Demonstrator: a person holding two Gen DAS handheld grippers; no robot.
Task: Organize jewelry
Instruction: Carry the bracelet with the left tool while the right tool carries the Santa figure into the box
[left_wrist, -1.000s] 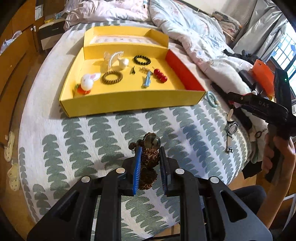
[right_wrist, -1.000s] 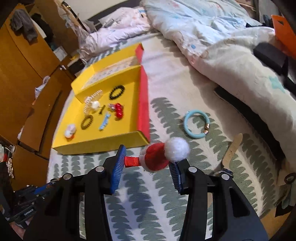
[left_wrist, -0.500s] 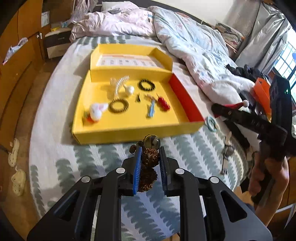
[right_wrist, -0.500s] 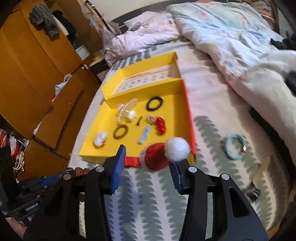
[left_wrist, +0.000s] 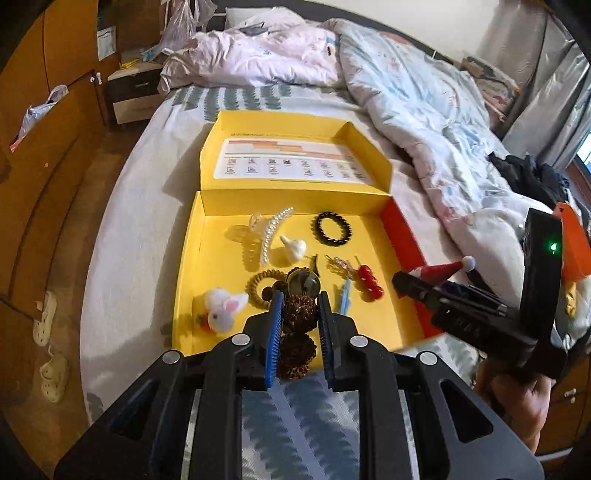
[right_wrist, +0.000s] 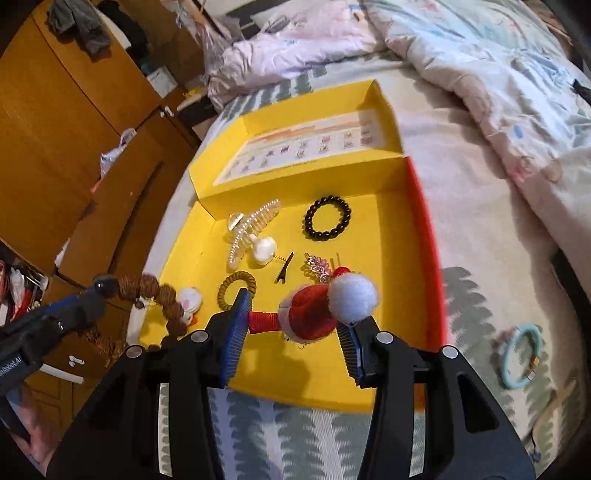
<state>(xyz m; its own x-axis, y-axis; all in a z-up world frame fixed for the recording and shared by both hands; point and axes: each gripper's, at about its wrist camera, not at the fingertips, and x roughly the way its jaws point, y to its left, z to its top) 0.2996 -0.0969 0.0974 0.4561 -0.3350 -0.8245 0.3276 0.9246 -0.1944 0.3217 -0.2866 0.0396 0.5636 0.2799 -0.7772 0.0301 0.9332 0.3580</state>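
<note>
A yellow box (left_wrist: 369, 325) lies open on the bed (left_wrist: 140, 184), and everything here is placed against it. Your left claw (left_wrist: 298, 317) is clamped on a brown beaded bracelet (left_wrist: 297, 314) above the box's near edge. Inside the box, left to right: a white bunny clip (left_wrist: 221, 310), a brown coil hair tie (left_wrist: 260, 280), a pearl claw clip (left_wrist: 271, 230), a black bead bracelet (left_wrist: 332, 229) and a red berry clip (left_wrist: 369, 282). Your right claw (right_wrist: 293, 328) is clamped on a red Santa hat clip (right_wrist: 314, 317) over the box's near right part. Right of the box, on the bed, lies a light blue bangle (right_wrist: 521, 354).
</note>
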